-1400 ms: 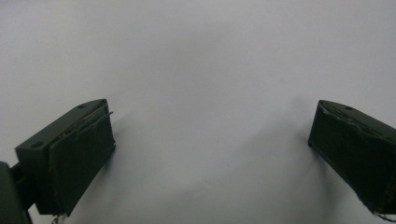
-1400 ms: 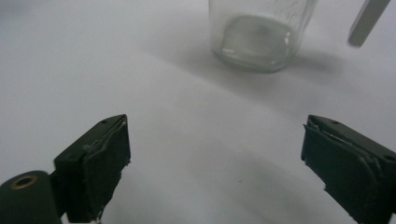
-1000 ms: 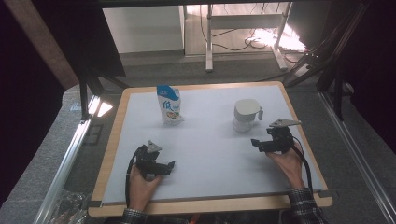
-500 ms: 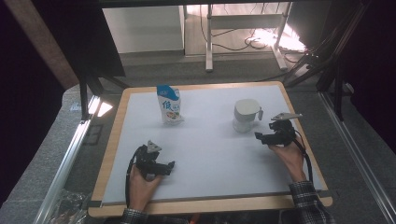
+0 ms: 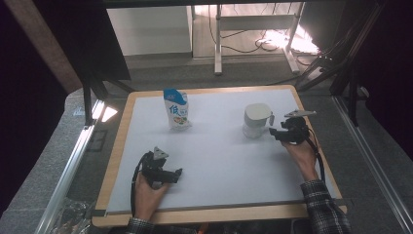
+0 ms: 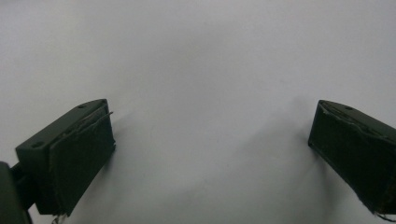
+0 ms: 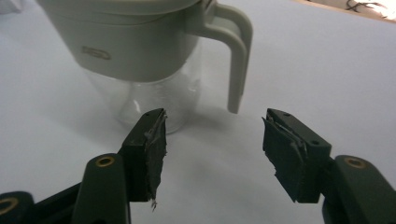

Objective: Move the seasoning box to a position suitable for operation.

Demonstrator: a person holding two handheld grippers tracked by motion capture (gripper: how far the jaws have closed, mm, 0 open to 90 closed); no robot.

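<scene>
On the far right of the white table (image 5: 214, 161), my right gripper (image 5: 275, 134) sits level, just beside the jug (image 5: 256, 119) and aimed at its handle side. Its jaws have just been narrowing and now stand partly apart, with nothing between them. From the right gripper view, the handle (image 7: 236, 60) hangs a little beyond the fingertips (image 7: 152, 140) and roughly in line with the gap; no pad touches it yet.

Jug: pale plastic upper body and lid, clear lower half, standing upright. Looks empty through the clear part, so I judge it light and easy to tip or skid on this smooth top if nudged from the side. Plastic is hard and likely slick; the round body is too wide for these jaws. Best hold is the handle's straight vertical run, pads on its two flat sides, high up near where it joins the body so the jug hangs steady instead of swinging.

My left gripper (image 5: 168, 173) rests near the front left of the table, jaws wide apart over bare surface. A blue and white pouch (image 5: 176, 109) stands at the far left, well apart from the jug.
</scene>
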